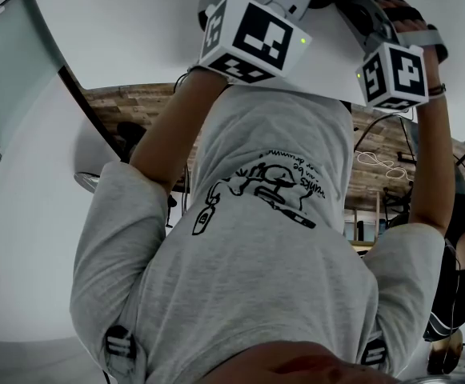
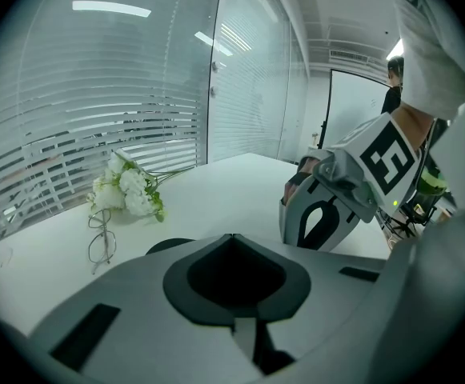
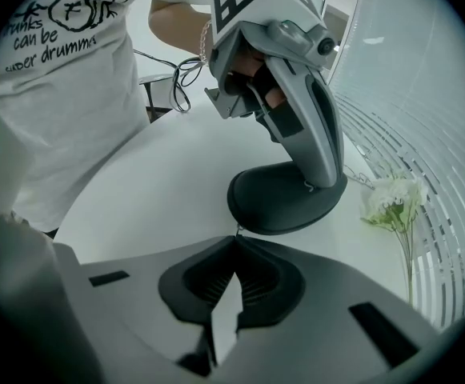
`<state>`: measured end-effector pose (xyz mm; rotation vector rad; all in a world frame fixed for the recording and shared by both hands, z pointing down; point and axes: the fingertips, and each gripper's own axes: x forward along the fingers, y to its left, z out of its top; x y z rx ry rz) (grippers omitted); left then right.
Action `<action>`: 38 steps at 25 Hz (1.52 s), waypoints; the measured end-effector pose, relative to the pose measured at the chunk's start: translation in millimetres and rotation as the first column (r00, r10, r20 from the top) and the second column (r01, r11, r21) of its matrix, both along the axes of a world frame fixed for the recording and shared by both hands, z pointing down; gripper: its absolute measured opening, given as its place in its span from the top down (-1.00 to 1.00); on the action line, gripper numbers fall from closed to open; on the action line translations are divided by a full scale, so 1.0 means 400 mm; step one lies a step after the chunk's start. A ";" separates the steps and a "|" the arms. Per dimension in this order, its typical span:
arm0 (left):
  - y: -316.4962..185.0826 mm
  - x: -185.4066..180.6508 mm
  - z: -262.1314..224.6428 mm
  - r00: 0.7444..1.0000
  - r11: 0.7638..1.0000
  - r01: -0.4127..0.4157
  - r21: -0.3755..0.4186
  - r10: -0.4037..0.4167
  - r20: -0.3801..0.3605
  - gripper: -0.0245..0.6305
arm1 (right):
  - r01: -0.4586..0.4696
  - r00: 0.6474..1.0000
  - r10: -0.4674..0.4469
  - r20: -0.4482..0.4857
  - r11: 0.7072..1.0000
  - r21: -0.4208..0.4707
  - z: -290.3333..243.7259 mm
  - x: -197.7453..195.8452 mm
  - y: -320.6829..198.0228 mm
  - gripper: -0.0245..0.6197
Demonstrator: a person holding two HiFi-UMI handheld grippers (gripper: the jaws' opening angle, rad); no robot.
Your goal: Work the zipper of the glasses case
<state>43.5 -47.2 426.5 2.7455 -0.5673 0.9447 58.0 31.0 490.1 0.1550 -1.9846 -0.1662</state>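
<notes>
Zipper step: case [image 3: 284, 202] lies on the counter [image 3: 136, 206], pinned by my left gripper [image 3: 326, 182], fingers closed, empty. Right gripper [image 3: 236, 237] fingers pinch the pull [image 3: 237, 229], it seems; I should draw it along the seam, low and steady, with the case held pinned.

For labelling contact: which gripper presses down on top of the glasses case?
The left gripper: its tip stands on top of the glasses case; the right gripper, shut, is at the case's edge.
</notes>
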 end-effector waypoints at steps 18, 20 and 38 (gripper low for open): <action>-0.036 0.003 -0.013 1.000 1.000 -0.006 0.012 0.006 -0.014 0.86 | -0.064 0.995 0.074 -0.069 0.989 0.136 -0.001 0.094 -0.072 0.91; -0.054 0.020 -0.019 1.000 1.000 -0.009 0.021 0.009 -0.019 0.86 | -0.080 0.992 0.094 -0.081 0.983 0.163 -0.004 0.121 -0.100 0.91; -0.066 0.042 0.012 0.996 0.990 -0.060 0.130 0.051 0.072 0.86 | -0.122 0.980 0.154 -0.124 0.965 0.234 -0.002 0.170 -0.162 0.91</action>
